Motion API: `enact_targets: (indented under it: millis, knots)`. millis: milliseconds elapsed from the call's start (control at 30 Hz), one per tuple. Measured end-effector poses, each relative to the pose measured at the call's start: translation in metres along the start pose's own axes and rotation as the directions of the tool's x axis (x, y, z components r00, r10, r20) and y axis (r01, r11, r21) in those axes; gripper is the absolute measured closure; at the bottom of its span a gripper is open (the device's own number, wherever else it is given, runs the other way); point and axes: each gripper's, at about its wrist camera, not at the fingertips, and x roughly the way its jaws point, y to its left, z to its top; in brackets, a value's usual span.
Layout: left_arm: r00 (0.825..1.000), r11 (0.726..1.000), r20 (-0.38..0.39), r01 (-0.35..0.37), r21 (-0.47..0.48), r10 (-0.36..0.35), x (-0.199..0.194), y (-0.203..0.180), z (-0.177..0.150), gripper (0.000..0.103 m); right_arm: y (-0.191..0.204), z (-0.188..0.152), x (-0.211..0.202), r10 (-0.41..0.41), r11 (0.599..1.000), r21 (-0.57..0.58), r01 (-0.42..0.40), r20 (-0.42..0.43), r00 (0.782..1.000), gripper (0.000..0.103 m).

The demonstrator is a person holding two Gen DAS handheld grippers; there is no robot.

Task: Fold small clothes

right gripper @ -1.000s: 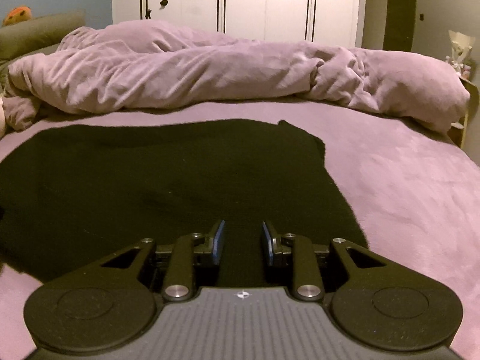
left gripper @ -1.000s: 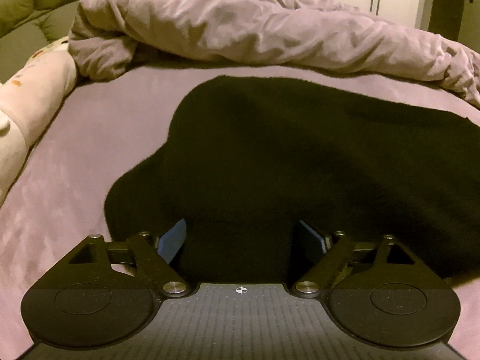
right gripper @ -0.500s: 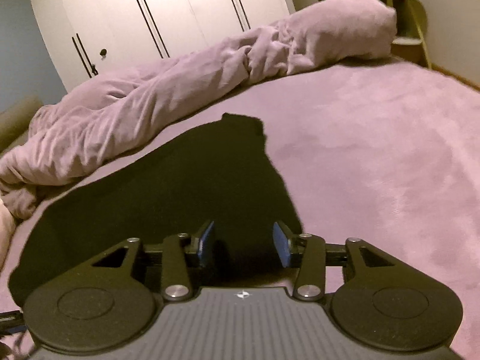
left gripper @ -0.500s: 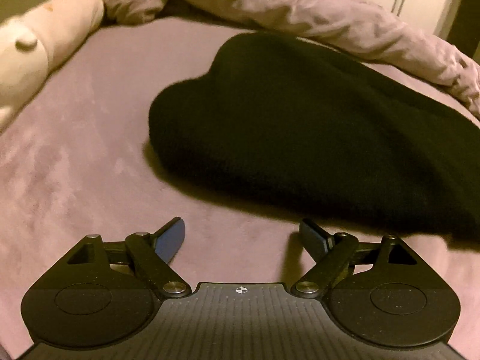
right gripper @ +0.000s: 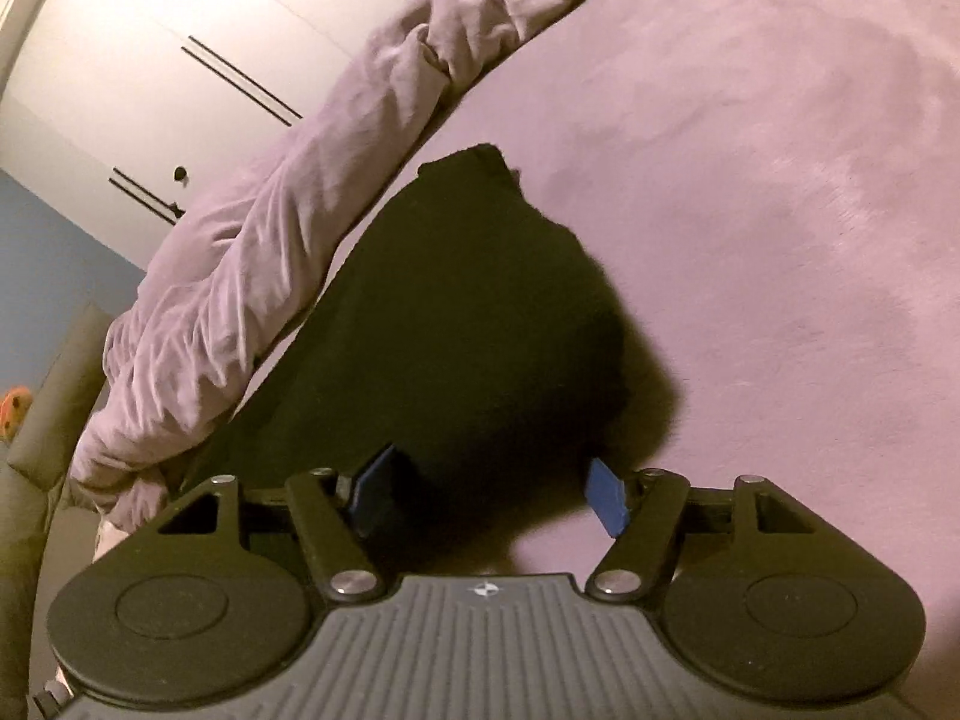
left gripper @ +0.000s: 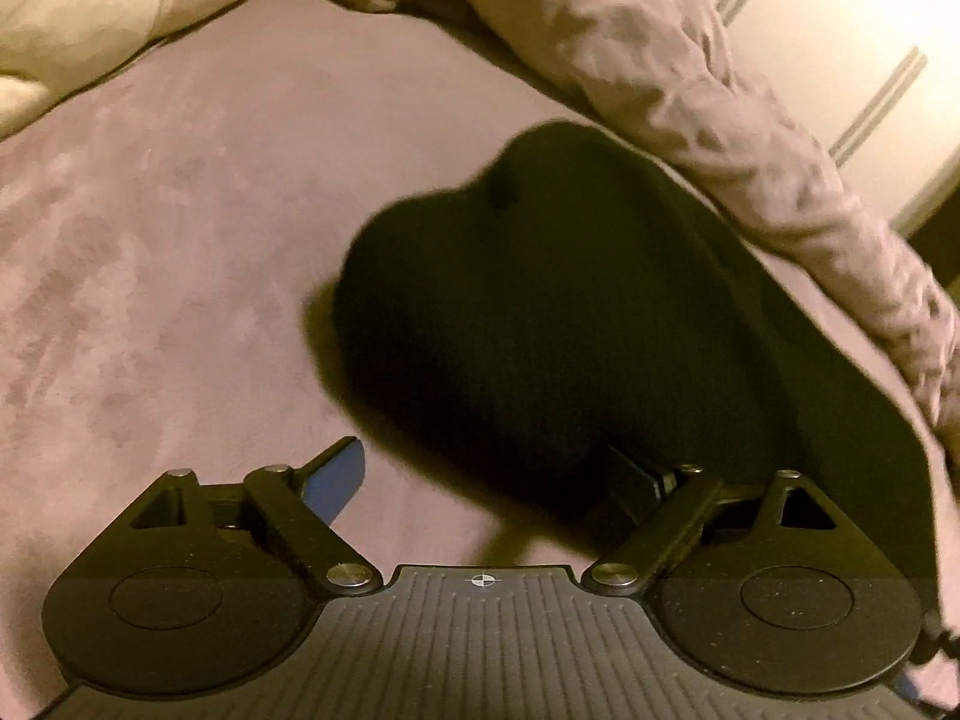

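Note:
A black garment (left gripper: pixel 570 324) lies spread on the mauve bed cover. In the left wrist view my left gripper (left gripper: pixel 486 474) is open and empty, above the garment's near left edge. In the right wrist view the same garment (right gripper: pixel 468 324) lies ahead, and my right gripper (right gripper: pixel 489 495) is open and empty over its near right end. Neither gripper holds cloth. The garment's detail is lost in the dark.
A bunched mauve duvet (left gripper: pixel 690 96) runs along the far side of the bed; it also shows in the right wrist view (right gripper: pixel 288 198). A cream plush pillow (left gripper: pixel 102 6) lies at the far left. White wardrobe doors (right gripper: pixel 198 30) stand behind. Bare bed cover (right gripper: pixel 750 192) lies to the right.
Both grippers have lifted and tilted away from the garment. The right gripper's jaws opened wide. The left stayed open and moved back toward the garment's left edge.

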Motion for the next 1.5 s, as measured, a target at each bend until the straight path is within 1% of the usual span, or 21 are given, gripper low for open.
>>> enact_targets:
  millis: [167, 267, 367, 433, 467, 500, 533, 567, 633, 700, 800, 933, 1000, 1067, 1100, 1133, 1200, 1267, 1333, 1433, 1500]
  knots:
    - [1.0, 0.993, 0.026, 0.014, -0.121, -0.011, 0.005, 0.016, 0.025, 0.012, 0.013, 0.007, 0.009, -0.025, 0.999, -0.042, 0.025, 0.01, 1.0, 0.034]
    - [0.999, 0.991, 0.04, 0.016, -0.136, -0.011, 0.008, 0.02, 0.034, 0.014, 0.012, 0.013, 0.014, -0.036, 0.999, -0.037, 0.037, 0.013, 0.999, 0.034]
    - [0.998, 0.983, 0.032, 0.051, -0.174, -0.046, 0.012, 0.022, 0.041, 0.021, 0.006, 0.018, 0.021, -0.021, 1.0, 0.015, 0.021, 0.004, 1.0, 0.044]
    - [0.998, 0.983, 0.039, 0.054, -0.178, -0.048, 0.012, 0.022, 0.046, 0.025, 0.003, 0.02, 0.026, -0.026, 0.999, 0.035, 0.026, -0.003, 1.0, 0.048]
    - [0.998, 0.984, 0.044, 0.052, -0.172, -0.045, 0.012, 0.022, 0.047, 0.03, 0.004, 0.02, 0.026, -0.03, 0.999, 0.029, 0.03, 0.002, 1.0, 0.053]
    - [0.998, 0.986, 0.046, 0.05, -0.16, -0.043, 0.012, 0.021, 0.048, 0.04, 0.005, 0.02, 0.026, -0.034, 0.999, 0.007, 0.034, 0.006, 0.999, 0.058]
    - [0.998, 0.988, 0.051, 0.044, -0.147, -0.037, 0.012, 0.021, 0.049, 0.048, 0.009, 0.02, 0.025, -0.048, 0.998, -0.031, 0.049, 0.013, 0.999, 0.061]
    - [0.998, 0.991, 0.058, 0.04, -0.131, -0.033, 0.011, 0.021, 0.049, 0.059, 0.012, 0.02, 0.024, -0.058, 0.996, -0.071, 0.06, 0.022, 0.998, 0.067]
    - [0.996, 0.996, 0.082, 0.037, -0.075, -0.031, 0.006, 0.018, 0.05, 0.072, 0.021, 0.018, 0.018, -0.07, 0.984, -0.162, 0.078, 0.058, 0.996, 0.073]
    - [0.994, 0.998, 0.102, 0.045, -0.033, -0.041, 0.001, 0.015, 0.05, 0.078, 0.027, 0.015, 0.013, -0.072, 0.971, -0.22, 0.091, 0.092, 0.993, 0.075]
    - [0.991, 0.999, 0.131, 0.035, -0.013, -0.033, -0.003, 0.015, 0.047, 0.08, 0.033, 0.01, 0.01, -0.09, 0.951, -0.284, 0.124, 0.129, 0.987, 0.076]
    - [0.992, 1.0, 0.126, -0.02, -0.02, 0.022, 0.007, 0.02, 0.042, 0.08, 0.028, 0.006, 0.021, -0.142, 0.923, -0.337, 0.183, 0.141, 0.98, 0.075]
    - [0.988, 0.998, 0.14, -0.057, -0.028, 0.061, 0.013, 0.022, 0.041, 0.079, 0.023, 0.007, 0.031, -0.167, 0.917, -0.346, 0.201, 0.125, 0.978, 0.071]
    - [0.988, 0.994, 0.129, -0.076, -0.075, 0.086, 0.013, 0.03, 0.04, 0.072, 0.022, 0.012, 0.031, -0.166, 0.933, -0.304, 0.192, 0.11, 0.98, 0.069]
    - [0.989, 0.993, 0.125, -0.073, -0.091, 0.084, 0.01, 0.033, 0.039, 0.062, 0.022, 0.015, 0.029, -0.168, 0.942, -0.278, 0.188, 0.095, 0.981, 0.064]
    - [0.99, 0.994, 0.116, -0.064, -0.091, 0.074, 0.007, 0.034, 0.039, 0.058, 0.022, 0.017, 0.026, -0.168, 0.948, -0.26, 0.184, 0.084, 0.982, 0.063]
    - [0.995, 0.996, 0.092, -0.037, -0.082, 0.045, -0.003, 0.035, 0.037, 0.043, 0.022, 0.02, 0.016, -0.142, 0.96, -0.234, 0.155, 0.072, 0.987, 0.057]
    - [0.999, 0.994, 0.05, 0.025, -0.107, -0.019, -0.012, 0.038, 0.032, 0.03, 0.022, 0.02, 0.004, -0.142, 0.961, -0.228, 0.158, 0.085, 0.986, 0.053]
    - [0.995, 0.983, 0.01, 0.099, -0.152, -0.098, -0.013, 0.041, 0.024, 0.028, 0.023, 0.015, -0.006, -0.14, 0.959, -0.234, 0.161, 0.105, 0.985, 0.052]
    - [0.983, 0.957, -0.039, 0.166, -0.239, -0.18, -0.004, 0.042, 0.015, 0.028, 0.031, 0.004, -0.018, -0.13, 0.957, -0.245, 0.158, 0.125, 0.984, 0.049]
    - [0.978, 0.939, -0.028, 0.192, -0.284, -0.208, 0.002, 0.04, 0.015, 0.028, 0.037, -0.005, -0.023, -0.11, 0.957, -0.255, 0.138, 0.119, 0.987, 0.049]
